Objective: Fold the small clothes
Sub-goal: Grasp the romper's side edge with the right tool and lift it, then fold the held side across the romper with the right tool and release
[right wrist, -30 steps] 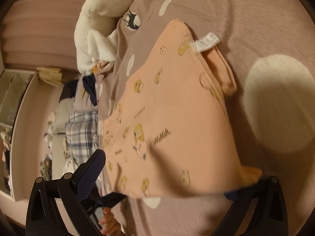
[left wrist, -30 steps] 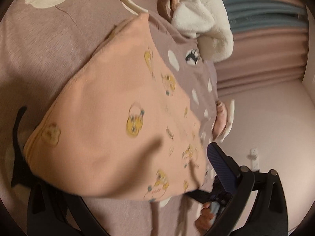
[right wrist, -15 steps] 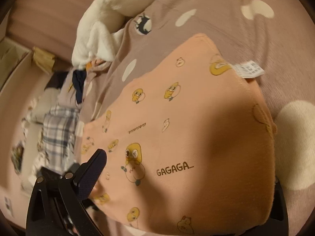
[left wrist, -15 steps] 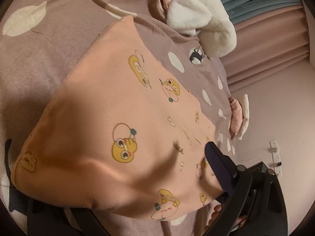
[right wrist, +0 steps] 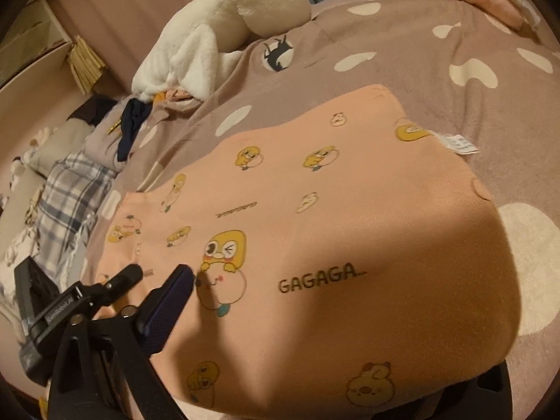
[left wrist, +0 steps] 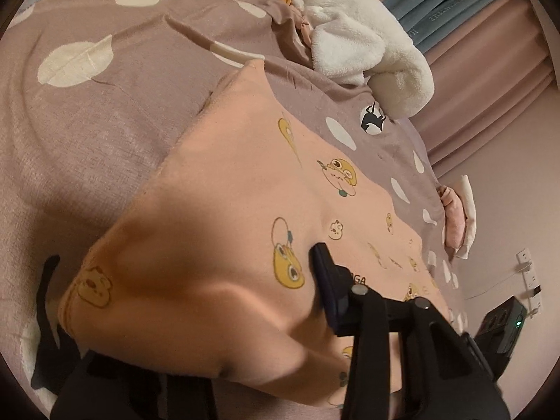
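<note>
Dim warm light; pink curtains (left wrist: 490, 80) and a pale wall (left wrist: 518, 189) stand behind the bed.

Dim warm light; broad soft shadows, strong fisheye bending, edges perhaps slightly blurred.

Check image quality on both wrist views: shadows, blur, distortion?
Left wrist: dim warm light, a broad soft shadow over the near part of the peach garment, near edge soft, heavy fisheye bending of the bedspread. Right wrist: same warm cast, shadow across the garment's lower right, "GAGAGA" print still sharp.
</note>
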Tool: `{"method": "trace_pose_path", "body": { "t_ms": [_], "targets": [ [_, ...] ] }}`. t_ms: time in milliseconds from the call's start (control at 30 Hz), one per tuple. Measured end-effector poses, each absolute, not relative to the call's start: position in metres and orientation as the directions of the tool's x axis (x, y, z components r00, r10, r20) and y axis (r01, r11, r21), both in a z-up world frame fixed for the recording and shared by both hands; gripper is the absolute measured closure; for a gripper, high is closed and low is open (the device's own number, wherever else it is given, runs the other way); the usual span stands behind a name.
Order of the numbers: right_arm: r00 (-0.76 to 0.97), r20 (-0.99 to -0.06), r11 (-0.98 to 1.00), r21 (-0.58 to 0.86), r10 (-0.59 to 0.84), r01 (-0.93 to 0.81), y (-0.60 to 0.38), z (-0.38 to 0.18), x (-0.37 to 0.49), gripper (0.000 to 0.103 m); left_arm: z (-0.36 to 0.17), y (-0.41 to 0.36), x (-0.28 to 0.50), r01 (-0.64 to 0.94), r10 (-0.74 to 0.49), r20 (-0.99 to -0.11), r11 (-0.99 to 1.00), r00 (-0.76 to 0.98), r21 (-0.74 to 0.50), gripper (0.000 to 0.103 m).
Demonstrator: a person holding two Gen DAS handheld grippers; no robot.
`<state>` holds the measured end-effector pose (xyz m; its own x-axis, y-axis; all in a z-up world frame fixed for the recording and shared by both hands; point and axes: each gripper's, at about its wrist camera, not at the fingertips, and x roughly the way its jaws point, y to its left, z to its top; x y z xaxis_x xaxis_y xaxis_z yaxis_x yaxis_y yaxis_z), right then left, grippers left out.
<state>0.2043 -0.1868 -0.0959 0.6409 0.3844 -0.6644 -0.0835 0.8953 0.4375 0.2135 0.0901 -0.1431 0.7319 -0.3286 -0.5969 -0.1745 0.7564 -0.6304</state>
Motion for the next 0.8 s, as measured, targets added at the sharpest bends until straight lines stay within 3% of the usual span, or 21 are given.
{"method": "trace_pose_path", "body": {
  "t_ms": [167,267,533,800],
  "targets": [
    [0.68,-0.648,0.882,0.47,0.343,0.003,-0.205,-0.101,0.198,0.056,-0.143,0.089,0.213,-0.183,-0.311,-0.603,0.766,0.735,-0.617,0.073],
    [0.688,-0.624,0.845,0.535,0.371,0.029,-0.218,-0.106,0.197,0.071,-0.144,0.092,0.211,-0.194,-0.302,-0.599,0.758,0.741,-0.622,0.079],
    [0.702,-0.518,0.724,0.69,0.49,0.004,-0.232,-0.117,0.192,0.089,-0.147,0.101,0.205,-0.171,-0.378,-0.532,0.672,0.757,-0.72,0.091],
    [0.676,-0.497,0.669,0.744,0.545,0.008,-0.232,-0.109,0.189,0.091,-0.126,0.098,0.194,-0.187,-0.386,-0.547,0.666,0.743,-0.723,0.095]
  ]
}}
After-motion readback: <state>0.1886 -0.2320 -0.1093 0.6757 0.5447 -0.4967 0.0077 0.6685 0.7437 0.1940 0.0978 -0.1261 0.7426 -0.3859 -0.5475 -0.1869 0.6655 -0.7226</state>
